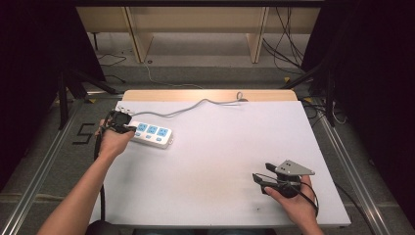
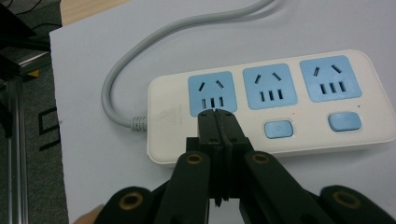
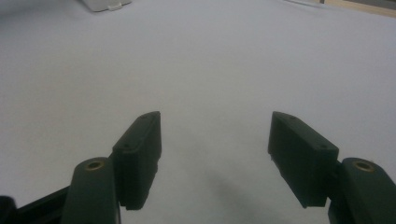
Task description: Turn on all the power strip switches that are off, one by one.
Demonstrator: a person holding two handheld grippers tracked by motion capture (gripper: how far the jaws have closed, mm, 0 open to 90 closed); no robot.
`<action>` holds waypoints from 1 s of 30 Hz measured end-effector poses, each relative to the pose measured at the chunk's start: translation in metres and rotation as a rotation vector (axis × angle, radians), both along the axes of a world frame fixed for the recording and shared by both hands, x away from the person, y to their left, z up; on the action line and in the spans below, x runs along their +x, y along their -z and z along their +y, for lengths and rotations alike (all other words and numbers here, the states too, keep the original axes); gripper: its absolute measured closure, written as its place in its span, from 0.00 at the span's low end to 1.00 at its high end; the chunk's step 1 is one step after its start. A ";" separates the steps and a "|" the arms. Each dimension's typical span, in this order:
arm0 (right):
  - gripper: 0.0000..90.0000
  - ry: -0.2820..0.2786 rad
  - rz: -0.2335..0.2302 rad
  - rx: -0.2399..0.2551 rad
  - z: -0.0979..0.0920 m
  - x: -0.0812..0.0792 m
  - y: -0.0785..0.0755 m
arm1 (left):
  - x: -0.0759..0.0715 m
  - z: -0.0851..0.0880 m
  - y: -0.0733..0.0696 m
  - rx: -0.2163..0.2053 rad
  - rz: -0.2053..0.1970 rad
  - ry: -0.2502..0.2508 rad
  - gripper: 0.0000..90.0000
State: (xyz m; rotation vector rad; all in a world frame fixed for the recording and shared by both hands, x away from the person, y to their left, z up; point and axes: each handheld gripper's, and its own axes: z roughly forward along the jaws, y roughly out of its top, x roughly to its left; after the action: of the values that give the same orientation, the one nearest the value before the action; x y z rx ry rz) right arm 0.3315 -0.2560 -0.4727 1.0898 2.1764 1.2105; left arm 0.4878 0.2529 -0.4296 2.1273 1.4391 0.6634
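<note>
Left claw (image 2: 217, 114), jaws pressed together empty, tips over power strip's (image 2: 266, 105) cord-end button; strip runs rightward. Right claw (image 3: 215, 154) wide, well apart on tabletop (image 1: 220, 161).

power strip (image 2: 266, 109): smooth glossy white plastic, blue socket faces. table (image 1: 225, 161): matt pale sheet, wood edge at 12 o'clock. left gripper (image 2: 217, 122): matt black plastic.

It looked like a lab or test room: a white-topped table (image 1: 220, 161) stood on grey carpet between aluminium rails (image 1: 44, 161), black curtains (image 1: 29, 58) hung at both sides, and loose cables (image 1: 286, 44) trailed under a wooden bench (image 1: 195, 22).
</note>
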 end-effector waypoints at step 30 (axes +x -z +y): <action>0.40 0.001 0.000 -0.001 0.000 0.000 0.000 | 0.018 -0.006 0.008 0.021 0.063 0.003 1.00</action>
State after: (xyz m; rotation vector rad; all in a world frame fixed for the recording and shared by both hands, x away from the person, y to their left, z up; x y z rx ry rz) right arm 0.3318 -0.2555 -0.4730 1.0908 2.1759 1.2087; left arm 0.5060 0.2472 -0.4380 2.1838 1.4674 0.6176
